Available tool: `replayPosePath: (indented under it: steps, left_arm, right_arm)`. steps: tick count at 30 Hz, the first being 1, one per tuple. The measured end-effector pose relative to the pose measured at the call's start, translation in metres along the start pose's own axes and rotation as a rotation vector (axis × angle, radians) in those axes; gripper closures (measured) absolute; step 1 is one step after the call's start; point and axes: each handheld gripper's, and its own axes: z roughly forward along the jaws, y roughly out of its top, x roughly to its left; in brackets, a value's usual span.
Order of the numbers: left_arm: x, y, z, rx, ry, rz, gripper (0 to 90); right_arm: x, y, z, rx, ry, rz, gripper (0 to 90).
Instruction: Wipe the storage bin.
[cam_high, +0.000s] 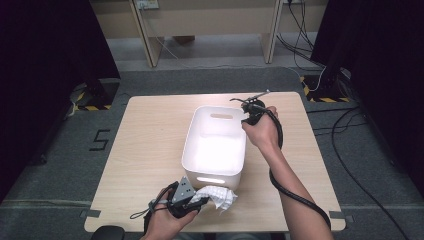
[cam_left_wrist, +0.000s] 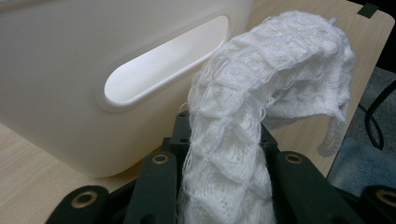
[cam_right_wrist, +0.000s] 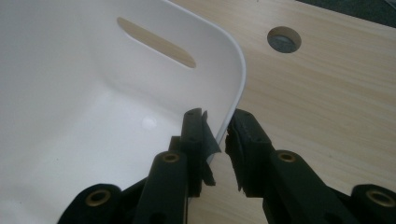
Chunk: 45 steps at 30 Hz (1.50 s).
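A white plastic bin (cam_high: 190, 135) with handle slots stands in the middle of the wooden table (cam_high: 145, 135). At the table's near edge my left gripper (cam_high: 200, 202) is shut on a white knitted cloth (cam_left_wrist: 261, 102), which bunches up between its jaws and droops over beside the bin's near wall (cam_left_wrist: 56, 70). My right gripper (cam_right_wrist: 218, 128) is at the bin's far right corner. One of its jaws is inside the rim (cam_right_wrist: 236, 60) and the other outside it. A narrow gap still shows beside the outer pad.
The bin's inside (cam_right_wrist: 93, 130) looks empty. A round cable hole (cam_right_wrist: 284, 39) sits in the tabletop beyond the right gripper. Bare wood lies left and right of the bin. Cables trail on the grey floor (cam_high: 350, 150) to the right.
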Motion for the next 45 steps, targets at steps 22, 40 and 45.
replayPosePath:
  steps: [22,40,45]
  left_arm:
    - [-0.002,0.006,0.002,-0.002,-0.006,0.016,70.1]
    - [-0.018,0.026,0.012,-0.061,-0.029,0.013,70.7]
    - [-0.021,0.031,0.017,-0.069,-0.025,-0.003,70.9]
  right_arm:
    - [0.000,0.003,0.004,-0.020,-0.002,-0.014,78.5]
    - [-0.008,-0.010,-0.012,-0.092,0.013,-0.001,61.6]
    - [-0.007,-0.013,-0.012,-0.098,0.020,-0.002,61.0]
